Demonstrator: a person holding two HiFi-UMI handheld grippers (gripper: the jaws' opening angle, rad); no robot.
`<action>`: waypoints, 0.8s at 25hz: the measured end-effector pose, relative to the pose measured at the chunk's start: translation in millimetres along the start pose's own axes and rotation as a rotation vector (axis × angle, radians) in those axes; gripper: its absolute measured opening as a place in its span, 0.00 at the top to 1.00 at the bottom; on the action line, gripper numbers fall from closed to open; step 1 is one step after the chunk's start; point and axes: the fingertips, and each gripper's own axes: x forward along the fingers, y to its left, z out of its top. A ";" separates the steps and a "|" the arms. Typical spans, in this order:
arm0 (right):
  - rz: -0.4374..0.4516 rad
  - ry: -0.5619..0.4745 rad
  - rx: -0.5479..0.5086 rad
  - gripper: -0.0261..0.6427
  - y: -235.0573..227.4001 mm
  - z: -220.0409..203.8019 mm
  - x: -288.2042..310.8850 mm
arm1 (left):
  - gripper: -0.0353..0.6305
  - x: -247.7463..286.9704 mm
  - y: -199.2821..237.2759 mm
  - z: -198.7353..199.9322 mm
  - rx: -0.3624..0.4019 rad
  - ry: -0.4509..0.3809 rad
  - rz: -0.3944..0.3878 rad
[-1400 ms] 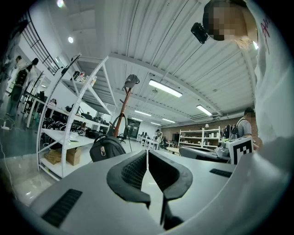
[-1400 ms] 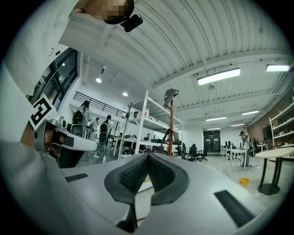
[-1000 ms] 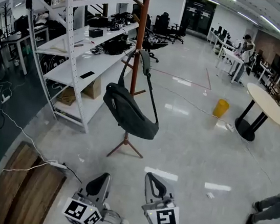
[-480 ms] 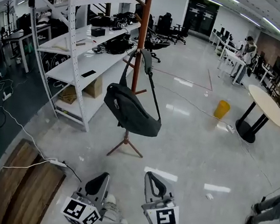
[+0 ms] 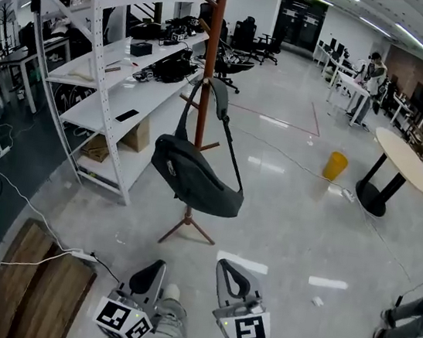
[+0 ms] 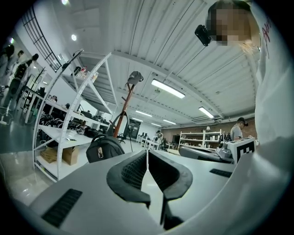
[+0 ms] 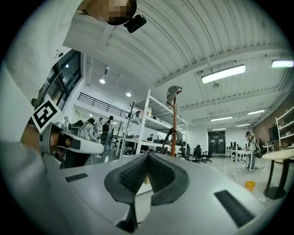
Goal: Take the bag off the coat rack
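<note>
At far centre of floor (image 5: pixel 298 216): dark bag (image 5: pixel 195 178) hangs by strap from coat rack (image 5: pixel 210 63), white shelving (image 5: pixel 104 71) just left. Near edge: left gripper (image 5: pixel 153 269), right gripper (image 5: pixel 230 270), both jaws clenched, empty, well apart from bag.

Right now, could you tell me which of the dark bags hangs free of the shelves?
The grey sling bag, hanging by its strap from the brown coat rack; the other dark bags lie on the white shelving.

A yellow bin (image 5: pixel 335 164) stands near a round table (image 5: pixel 404 159).
</note>
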 end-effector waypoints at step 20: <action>-0.038 -0.013 0.009 0.93 -65.7 -0.4 202.6 | 0.91 163.0 140.3 58.3 0.030 -0.009 -0.057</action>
